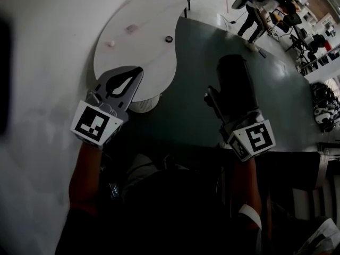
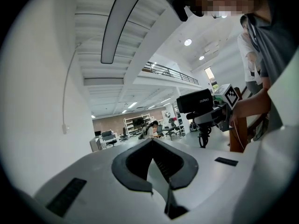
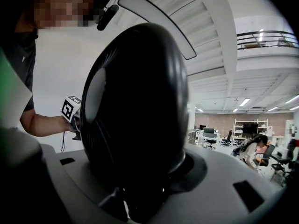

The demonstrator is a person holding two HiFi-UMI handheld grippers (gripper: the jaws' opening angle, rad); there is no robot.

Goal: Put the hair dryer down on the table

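Note:
A black hair dryer (image 1: 235, 84) is held in the air to the right of the white table (image 1: 143, 15), over the dark floor. My right gripper (image 1: 229, 120) is shut on its lower part. In the right gripper view the dryer's round body (image 3: 135, 101) fills the middle and hides the right gripper's (image 3: 140, 190) fingertips. My left gripper (image 1: 137, 71) hovers at the table's near edge, its tips meeting with nothing between them. In the left gripper view the left gripper (image 2: 152, 141) is shut, and the dryer (image 2: 200, 101) shows at the right.
The white table carries a small white ball (image 1: 111, 43), a dark ring (image 1: 169, 39) and a small grey item (image 1: 131, 29). Its ribbed base (image 1: 143, 105) stands by my left gripper. A person (image 1: 256, 12) and office chairs (image 1: 292, 25) are far off.

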